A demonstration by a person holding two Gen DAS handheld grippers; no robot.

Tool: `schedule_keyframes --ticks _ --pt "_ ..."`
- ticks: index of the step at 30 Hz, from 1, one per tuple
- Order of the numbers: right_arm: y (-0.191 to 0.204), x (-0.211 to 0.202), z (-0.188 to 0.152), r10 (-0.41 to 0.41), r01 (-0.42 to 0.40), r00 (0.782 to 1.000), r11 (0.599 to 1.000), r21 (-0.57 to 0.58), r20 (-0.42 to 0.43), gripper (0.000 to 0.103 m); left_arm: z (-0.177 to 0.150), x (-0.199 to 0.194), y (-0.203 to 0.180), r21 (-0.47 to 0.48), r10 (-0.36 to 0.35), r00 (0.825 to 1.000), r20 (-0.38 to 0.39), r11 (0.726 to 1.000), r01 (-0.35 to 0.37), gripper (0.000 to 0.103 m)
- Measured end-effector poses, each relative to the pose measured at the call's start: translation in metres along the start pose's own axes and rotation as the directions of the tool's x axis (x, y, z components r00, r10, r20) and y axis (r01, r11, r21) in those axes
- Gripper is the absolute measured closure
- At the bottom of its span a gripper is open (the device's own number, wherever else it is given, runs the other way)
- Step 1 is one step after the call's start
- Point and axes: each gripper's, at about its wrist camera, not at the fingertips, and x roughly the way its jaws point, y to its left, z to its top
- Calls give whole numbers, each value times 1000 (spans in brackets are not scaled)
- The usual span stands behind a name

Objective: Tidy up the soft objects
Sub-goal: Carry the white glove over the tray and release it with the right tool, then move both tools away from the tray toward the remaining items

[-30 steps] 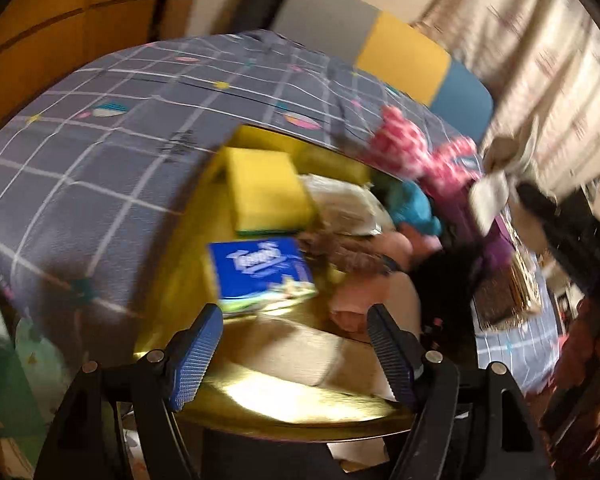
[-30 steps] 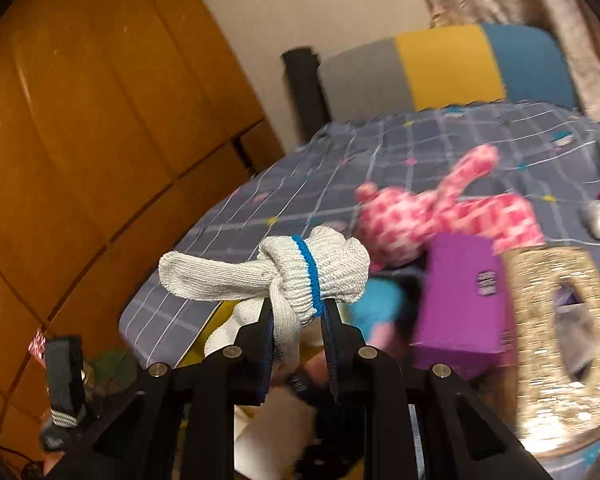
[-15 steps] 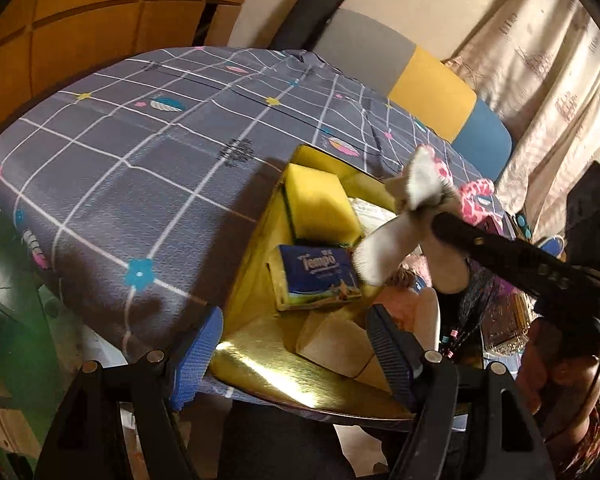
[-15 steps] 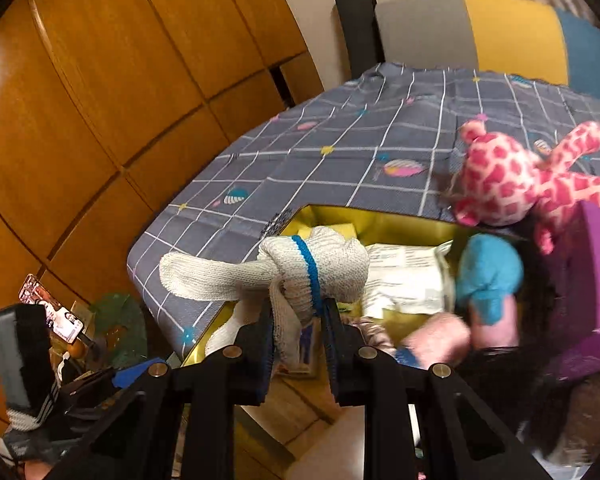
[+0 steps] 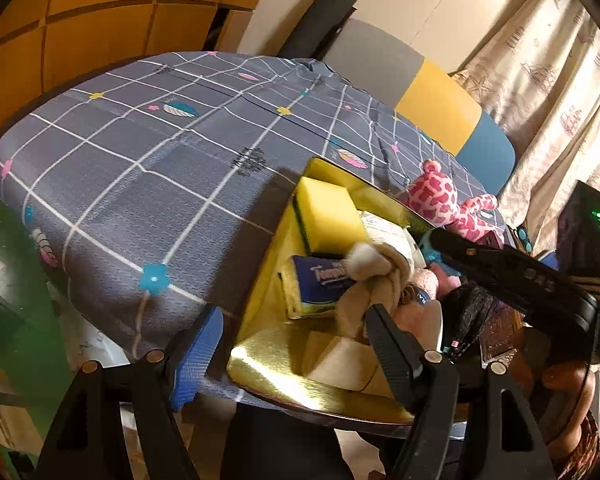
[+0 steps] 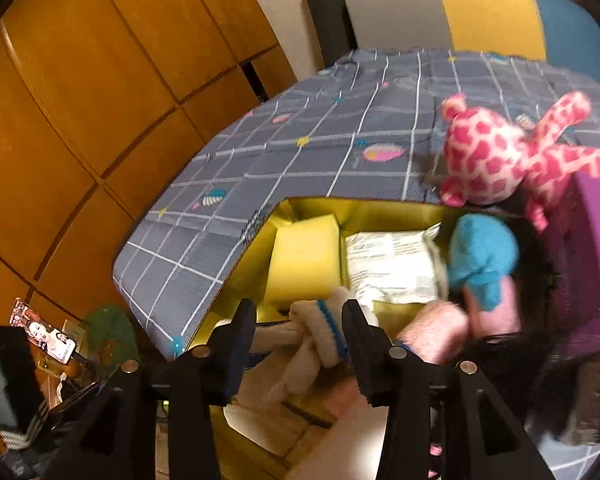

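Observation:
A knotted white glove with a blue band (image 6: 320, 332) drops between the open jaws of my right gripper (image 6: 300, 324) into the gold box (image 6: 236, 264); it also shows in the left wrist view (image 5: 376, 276). The box (image 5: 260, 364) holds a yellow sponge (image 5: 328, 216), a blue tissue pack (image 5: 320, 280), a white packet (image 6: 392, 268), a blue and pink soft toy (image 6: 480, 264) and beige pieces (image 5: 340, 360). My left gripper (image 5: 292, 340) is open and empty at the box's near edge.
A pink spotted plush (image 6: 500, 152) lies on the grey checked tablecloth (image 5: 140, 168) behind the box. A purple box (image 6: 592, 240) stands at the right. A chair with grey, yellow and blue back (image 5: 440, 104) is behind. A phone (image 6: 44, 336) sits lower left.
My right gripper moved down over the gold box and opened, letting go of the knotted glove, which now falls into the box. The left gripper stayed open and shifted slightly back.

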Motion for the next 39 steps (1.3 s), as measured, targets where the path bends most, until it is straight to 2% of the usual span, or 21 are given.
schedule_keyframes --ticks 7,10,13,16,20,24,28,32,35,39 --pt "-18 -64 5 -30 30 988 1000 3 150 53 0 8 -36 73 -76 997 -17 994 77 28" --pt "-31 -100 8 -66 69 967 998 -5 245 50 3 12 -59 111 -131 991 -29 985 134 28" --pt "-58 -138 10 -134 134 931 991 26 339 46 6 14 -84 158 -177 983 -40 971 182 28" --pt "-93 -167 12 -208 186 902 978 95 378 46 10 18 -112 204 -209 976 -55 955 216 28" --pt "-150 -194 8 -318 253 868 944 213 381 46 12 26 -149 245 -248 965 -88 934 262 28" --pt "-210 -214 -5 -423 314 840 890 331 341 45 12 34 -184 272 -275 953 -124 915 299 28" --pt "-258 -221 -24 -501 379 816 840 389 287 45 13 40 -223 299 -307 938 -159 891 342 28" --pt "-303 -221 -43 -540 409 809 801 437 232 45 19 45 -276 334 -339 919 -201 858 390 28" --pt "-327 -218 -51 -551 413 803 790 453 229 45 27 52 -316 335 -362 903 -232 842 423 27" --pt "-352 -211 -54 -560 416 799 777 473 219 45 36 64 -368 349 -376 891 -254 824 447 27"
